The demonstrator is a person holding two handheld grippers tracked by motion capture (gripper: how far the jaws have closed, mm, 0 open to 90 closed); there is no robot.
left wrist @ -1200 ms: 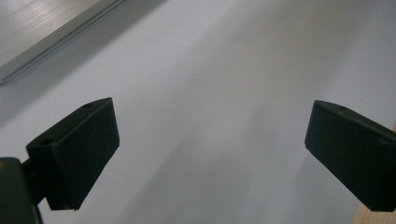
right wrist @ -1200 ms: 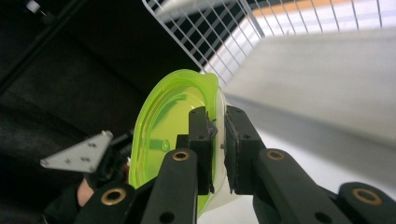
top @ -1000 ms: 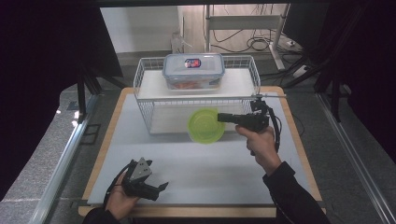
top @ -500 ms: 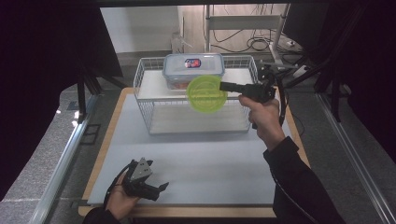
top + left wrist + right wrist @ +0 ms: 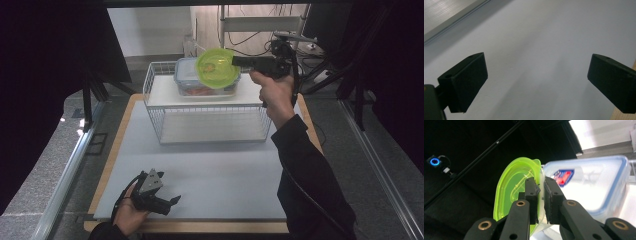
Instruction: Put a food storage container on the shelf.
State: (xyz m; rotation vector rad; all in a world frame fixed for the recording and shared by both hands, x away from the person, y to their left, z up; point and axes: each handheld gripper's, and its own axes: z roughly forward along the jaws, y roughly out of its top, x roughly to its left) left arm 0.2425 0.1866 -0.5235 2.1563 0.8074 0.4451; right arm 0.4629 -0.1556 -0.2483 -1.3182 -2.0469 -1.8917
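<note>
A round lime-green lid [image 5: 216,68] [image 5: 516,187] hangs in the air in front of a clear lidded food container [image 5: 205,82] [image 5: 586,187], which stands on the white top of a wire rack [image 5: 210,107]. My right gripper [image 5: 235,61] [image 5: 541,195] is shut on the lid's rim, held high and pointing left. The container has a blue-edged lid with a red and blue label. At the near left of the grey mat [image 5: 220,175] [image 5: 536,50], my left gripper [image 5: 170,202] [image 5: 536,77] rests low in the hand, jaws wide apart with nothing between them.
The wire rack stands at the back of the mat, its lower shelf bare. A wooden board edge [image 5: 112,150] frames the mat, and a metal rail [image 5: 65,175] runs along the left. Cables and shelving [image 5: 260,30] lie behind the rack.
My right gripper has risen with the green lid from in front of the rack up to the level of the container on top. The left hand stayed put.
</note>
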